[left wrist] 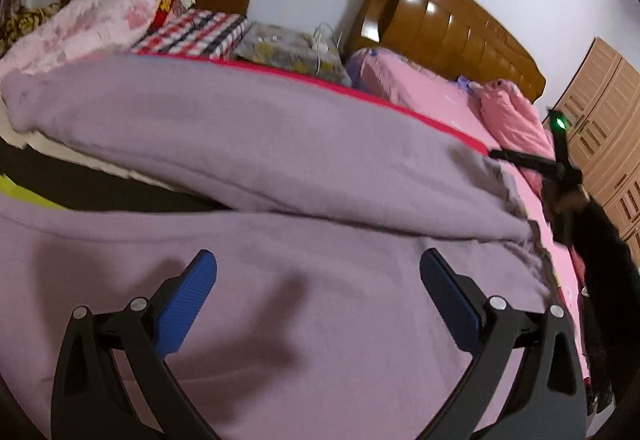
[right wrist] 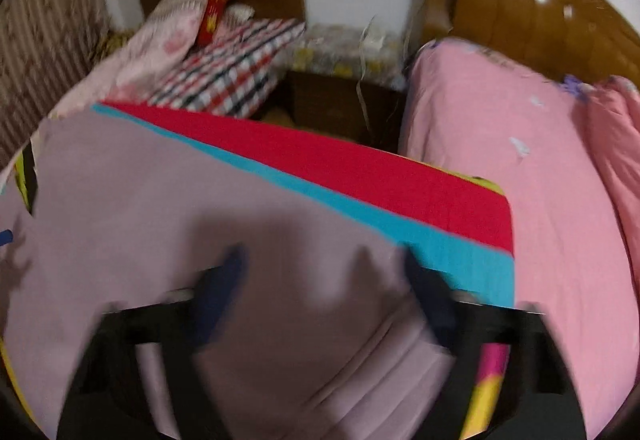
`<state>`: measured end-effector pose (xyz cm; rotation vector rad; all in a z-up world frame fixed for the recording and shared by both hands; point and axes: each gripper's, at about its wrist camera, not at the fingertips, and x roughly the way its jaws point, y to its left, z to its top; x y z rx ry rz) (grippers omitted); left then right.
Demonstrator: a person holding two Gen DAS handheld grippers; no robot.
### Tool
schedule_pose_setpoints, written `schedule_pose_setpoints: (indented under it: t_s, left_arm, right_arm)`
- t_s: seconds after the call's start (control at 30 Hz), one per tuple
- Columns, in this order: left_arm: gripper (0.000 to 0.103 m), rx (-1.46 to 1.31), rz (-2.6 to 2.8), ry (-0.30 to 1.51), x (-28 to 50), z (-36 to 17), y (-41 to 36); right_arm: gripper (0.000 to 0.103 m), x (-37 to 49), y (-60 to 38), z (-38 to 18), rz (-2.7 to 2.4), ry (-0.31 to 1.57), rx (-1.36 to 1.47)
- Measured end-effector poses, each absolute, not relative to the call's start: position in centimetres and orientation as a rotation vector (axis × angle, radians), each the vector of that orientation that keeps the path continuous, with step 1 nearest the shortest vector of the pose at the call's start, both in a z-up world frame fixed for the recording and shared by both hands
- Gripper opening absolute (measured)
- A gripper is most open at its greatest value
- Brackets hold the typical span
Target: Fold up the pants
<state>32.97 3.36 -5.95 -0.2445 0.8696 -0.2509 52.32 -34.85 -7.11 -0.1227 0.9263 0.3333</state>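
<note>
pants – mauve, spread flat on the striped cloth, legs running lengthwise from left to right in the left wrist view | left gripper – jaws wide apart above the fabric, nothing clamped | right gripper – blurred, jaws apart over the pants, pads not pressing cloth

Your left gripper points downward with its blue pads spread wide, nothing between them. Your right gripper, blurred, tilts down too, its jaws apart and gripping nothing.
</note>
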Motion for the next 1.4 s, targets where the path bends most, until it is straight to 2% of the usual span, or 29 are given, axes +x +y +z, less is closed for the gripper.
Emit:
schedule_pose_setpoints:
  t_s: [0.1, 0.27, 0.33, 0.37, 0.4, 0.43, 0.57, 0.7, 0.77, 0.87, 1.0, 1.1, 1.13, 1.23, 1.33, 1.4]
  left_arm:
    - [0.101, -0.241, -0.271, 0.899, 32.8, -7.5, 2.7]
    - [0.101, -0.184, -0.281, 0.88, 31.7, -8.7, 1.5]
    - [0.101, -0.18, -0.274, 0.879, 31.7, -8.8, 1.4]
    - [0.101, -0.186, -0.27, 0.879, 31.8, -8.9, 1.4]
    - [0.101, -0.19, -0.272, 0.88, 32.0, -8.9, 1.5]
    - [0.101, -0.197, -0.276, 0.879, 31.9, -9.0, 1.7]
    - [0.101, -0.267, -0.275, 0.857, 31.6, -8.8, 2.9]
    - [0.101, -0.458, -0.282, 0.828, 29.8, -7.3, 6.1]
    - [0.101, -0.579, -0.314, 0.807, 28.5, -6.5, 8.0]
    - [0.101, -0.673, -0.354, 0.805, 26.7, -6.2, 9.6]
    - [0.101, -0.68, -0.369, 0.851, 26.2, -6.7, 9.7]
    - [0.1, -0.659, -0.392, 0.888, 27.6, -7.0, 8.7]
    - [0.098, -0.652, -0.391, 0.892, 27.8, -7.2, 8.6]
    - [0.08, -0.647, -0.387, 0.918, 28.9, -7.8, 8.2]
    - [0.073, -0.706, -0.399, 0.936, 29.0, -9.0, 9.0]
    - [0.072, -0.748, -0.406, 0.942, 29.4, -9.4, 9.2]
  right_arm:
    - [0.063, 56.1, -35.9, -8.8, 0.446, 0.997, -0.118]
    - [0.066, 57.4, -35.3, -10.1, 0.602, 1.038, -0.173]
    - [0.054, 56.9, -35.0, -10.1, 0.614, 1.04, -0.179]
    - [0.03, 56.7, -34.7, -9.9, 0.612, 1.038, -0.191]
    - [0.02, 56.1, -34.3, -9.6, 0.615, 1.029, -0.21]
    - [0.018, 55.0, -33.8, -9.0, 0.597, 0.998, -0.258]
    - [0.017, 47.9, -31.7, -4.1, 0.535, 0.792, -0.361]
    - [0.016, 34.0, -27.8, 0.9, 0.487, 0.525, -0.466]
    - [0.016, 26.9, -26.3, 1.3, 0.488, 0.461, -0.466]
    - [0.016, 17.7, -24.8, -1.1, 0.438, 0.461, -0.411]
    - [0.016, 13.8, -24.4, -6.2, 0.357, 0.54, -0.309]
    - [0.016, 14.0, -24.7, -7.2, 0.31, 0.535, -0.234]
    - [0.016, 14.0, -24.7, -7.0, 0.299, 0.529, -0.21]
    - [0.016, 14.0, -25.1, -6.1, 0.267, 0.502, -0.163]
    - [0.016, 13.5, -25.3, -5.6, 0.251, 0.494, -0.136]
    - [0.016, 13.2, -24.9, -5.5, 0.243, 0.492, -0.132]
